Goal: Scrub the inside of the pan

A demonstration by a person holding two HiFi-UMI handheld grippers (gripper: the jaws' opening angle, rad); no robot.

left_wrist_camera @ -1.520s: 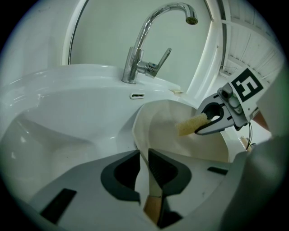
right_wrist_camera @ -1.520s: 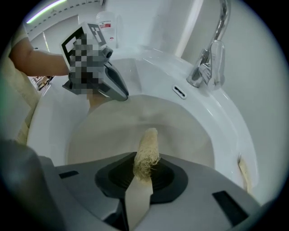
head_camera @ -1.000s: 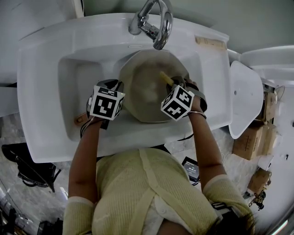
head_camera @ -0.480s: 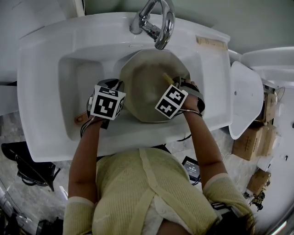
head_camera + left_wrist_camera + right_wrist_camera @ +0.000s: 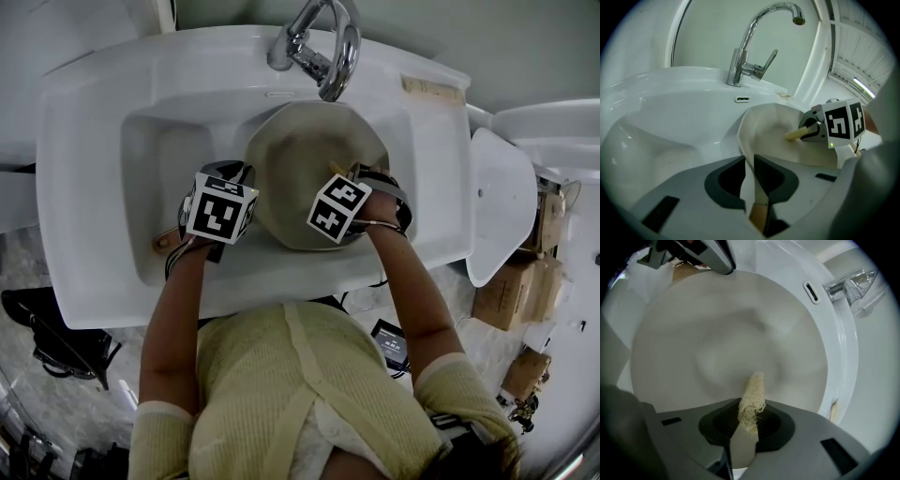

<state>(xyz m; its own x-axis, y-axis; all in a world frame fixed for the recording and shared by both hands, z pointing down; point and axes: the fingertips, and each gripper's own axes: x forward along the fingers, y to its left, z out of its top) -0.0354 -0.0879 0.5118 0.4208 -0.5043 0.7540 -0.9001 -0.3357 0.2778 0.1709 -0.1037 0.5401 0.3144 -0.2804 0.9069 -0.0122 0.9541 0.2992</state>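
pan (image 5: 298, 173) sits in sink (image 5: 94, 141), below faucet (image 5: 319, 47). left gripper (image 5: 749, 174): jaws clamped on the pan's near rim. right gripper (image 5: 747, 422): jaws clamped on scrubber (image 5: 753, 394); its tip points into the pan's inside.

There were one pan (image 5: 300, 178), one loofah scrubber (image 5: 752, 394), one faucet (image 5: 323, 47), one sink (image 5: 94, 112), and two grippers: left gripper (image 5: 749, 185), right gripper (image 5: 746, 427).

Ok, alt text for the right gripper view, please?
The right gripper clamps a pale fibrous scrubber, its tip over the cream inside of the pan. The pan sits in a white sink, faucet at upper right.
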